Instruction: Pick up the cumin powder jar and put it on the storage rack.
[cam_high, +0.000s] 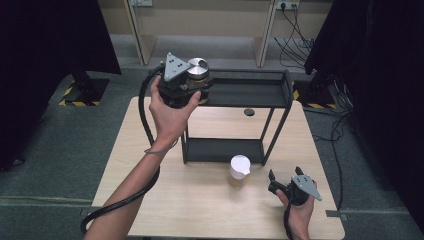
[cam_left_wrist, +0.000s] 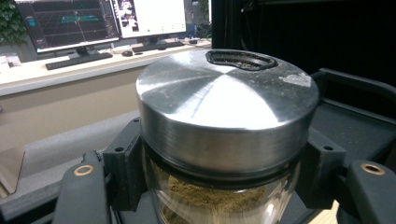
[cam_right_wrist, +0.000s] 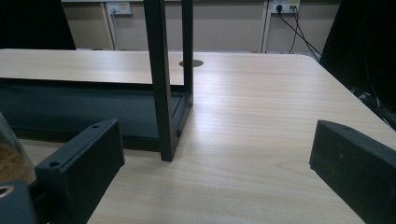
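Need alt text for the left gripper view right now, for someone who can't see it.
The left gripper is shut on a glass jar of brownish powder with a brushed metal lid, seen close up between its black jaws. Behind the jar lie the dark top shelf of a rack and a desk with monitors.

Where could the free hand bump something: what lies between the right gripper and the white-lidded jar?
In the high view, bare tabletop lies between the right gripper and the white-lidded jar; the rack stands behind that stretch.
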